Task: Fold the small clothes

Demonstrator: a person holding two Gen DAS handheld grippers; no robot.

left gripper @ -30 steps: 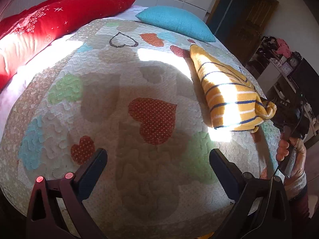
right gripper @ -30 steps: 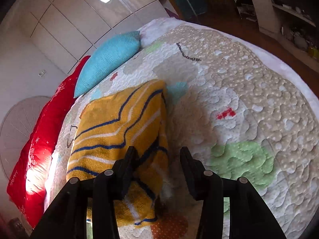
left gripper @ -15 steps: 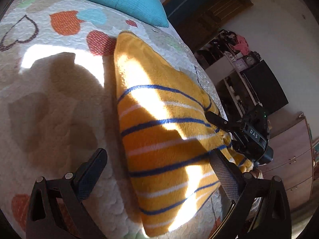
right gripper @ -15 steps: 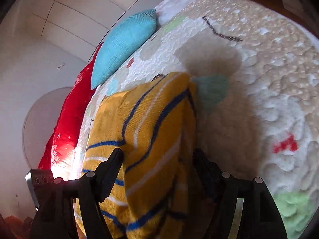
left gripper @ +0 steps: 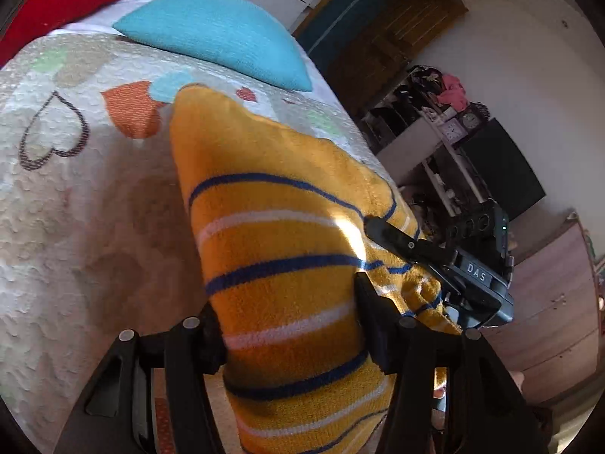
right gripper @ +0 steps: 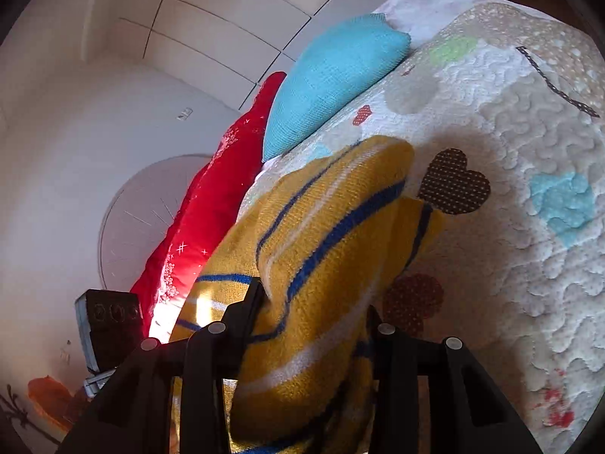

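Garment: yellow knitted sweater with blue and white stripes (left gripper: 287, 249), lying on the quilted heart-print bedspread (left gripper: 75, 219), near end bunched at the bed edge, far end tapering toward the turquoise knitted cushion (left gripper: 219, 38). Long axis runs straight away from both tongs, so any fold along it means carrying the near end forward over the far one.

Left gripper (left gripper: 291, 325): jaws closing, sweater's near end between them, pads at the fabric's sides; grip looks on, my read.

Right gripper (right gripper: 314, 310): jaws closing too, a thick fold of the same sweater between them, fabric bulging over the left finger.

Both hands sit at the near end, right gripper just beside the left. Neither is nearer the far end.
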